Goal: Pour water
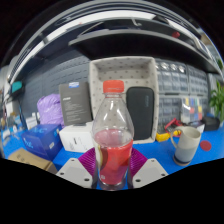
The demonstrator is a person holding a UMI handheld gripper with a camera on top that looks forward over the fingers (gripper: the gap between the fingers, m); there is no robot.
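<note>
Right in the lower middle of the frame stands a clear plastic bottle (112, 140) with a red cap (113, 87) screwed on. It holds red liquid in its bottom half. The gripper (112, 168) has its two fingers around the bottle's lower part, with the purple pads (90, 160) close to its sides. Whether the fingers are truly squeezing it or only sitting beside it cannot be told, since the bottle hides where they meet.

At the right of the frame, on the blue table (205, 158), sits a pale mug (185, 145), well apart from the bottle. It looks like the place to pour into.

The cap is on, so nothing would come out if the bottle were tipped now. If the hold is loose, the smooth bottle could slip or turn when lifted. Tipping too fast could splash past the mug onto the table.
</note>
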